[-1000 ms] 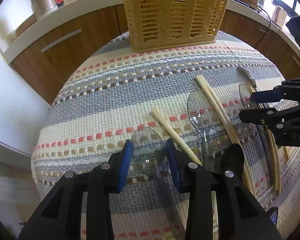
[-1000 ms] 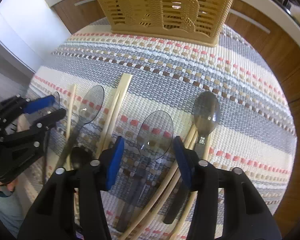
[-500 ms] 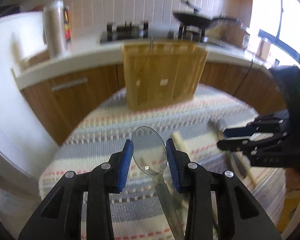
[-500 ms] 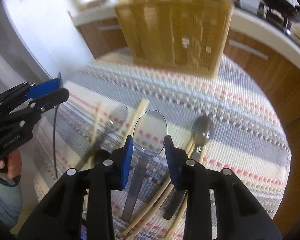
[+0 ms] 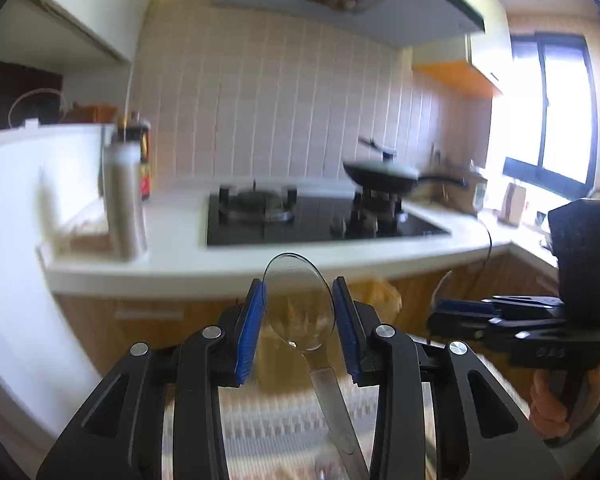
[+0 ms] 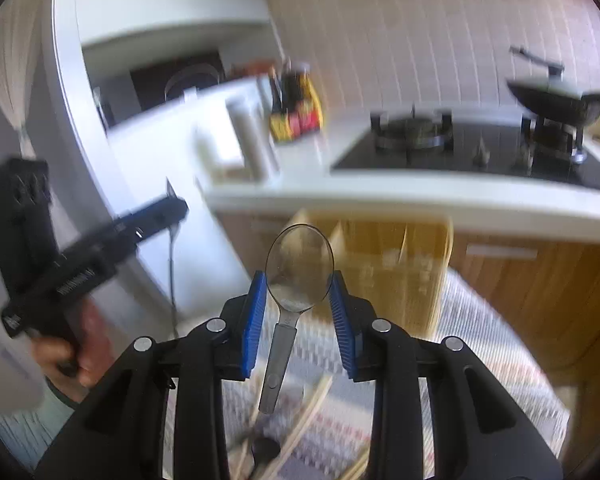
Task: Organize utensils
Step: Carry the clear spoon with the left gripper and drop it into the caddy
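Observation:
My left gripper (image 5: 299,312) is shut on a clear plastic spoon (image 5: 300,304), held by the bowl and lifted high, handle hanging down. My right gripper (image 6: 299,304) is shut on a second clear plastic spoon (image 6: 299,270), also raised with its handle down. The yellow slatted basket (image 6: 396,268) stands just beyond the right gripper on the striped woven mat (image 6: 480,344); it shows blurred behind the left spoon (image 5: 380,300). Chopsticks (image 6: 308,412) and a dark spoon (image 6: 265,448) lie on the mat below. Each gripper shows in the other view: the right (image 5: 456,316), the left (image 6: 168,212).
A white kitchen counter (image 5: 188,256) runs behind the table, with a gas hob (image 5: 308,216), a black pan (image 5: 384,174), a steel flask (image 5: 122,204) and sauce bottles (image 6: 296,108). Wooden cabinet fronts (image 6: 540,288) stand below. A white wall is on the left.
Both grippers have closed on their clear spoons and lifted them off the mat, tilting upward so the views swing from the mat to the counter and hob.

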`<state>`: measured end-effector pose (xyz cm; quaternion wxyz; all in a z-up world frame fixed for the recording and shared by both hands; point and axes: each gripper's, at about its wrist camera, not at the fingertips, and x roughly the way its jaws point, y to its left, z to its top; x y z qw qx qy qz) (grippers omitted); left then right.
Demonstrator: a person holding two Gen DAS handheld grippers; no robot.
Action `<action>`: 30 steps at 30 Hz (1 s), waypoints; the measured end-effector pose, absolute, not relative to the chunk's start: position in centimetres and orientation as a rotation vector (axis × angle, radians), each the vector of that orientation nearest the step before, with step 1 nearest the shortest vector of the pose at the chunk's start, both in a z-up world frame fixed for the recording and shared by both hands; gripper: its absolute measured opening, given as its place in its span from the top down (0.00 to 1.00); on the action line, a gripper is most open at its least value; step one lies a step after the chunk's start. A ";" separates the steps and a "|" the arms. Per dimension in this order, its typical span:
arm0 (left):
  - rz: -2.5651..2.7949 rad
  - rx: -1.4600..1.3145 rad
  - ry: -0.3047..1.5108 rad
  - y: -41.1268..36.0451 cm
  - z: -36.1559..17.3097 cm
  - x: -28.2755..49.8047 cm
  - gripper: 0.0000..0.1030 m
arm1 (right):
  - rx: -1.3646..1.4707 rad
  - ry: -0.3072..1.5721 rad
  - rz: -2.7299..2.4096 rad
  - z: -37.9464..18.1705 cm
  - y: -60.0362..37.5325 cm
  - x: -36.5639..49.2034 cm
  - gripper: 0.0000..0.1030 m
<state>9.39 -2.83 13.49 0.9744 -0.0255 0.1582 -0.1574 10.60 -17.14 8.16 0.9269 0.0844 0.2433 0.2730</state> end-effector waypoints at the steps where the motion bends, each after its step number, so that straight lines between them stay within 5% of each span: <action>1: -0.314 -0.055 0.296 -2.8 14.0 9.9 0.68 | 0.184 0.464 0.547 9.4 -17.7 10.9 0.72; 12: -0.186 -0.050 0.062 -3.5 17.3 15.3 0.68 | 0.202 0.183 0.262 15.0 -21.5 14.0 0.72; 30: -0.105 0.006 0.112 -4.4 9.3 21.4 0.67 | -0.002 0.233 0.046 6.6 -18.8 20.3 0.71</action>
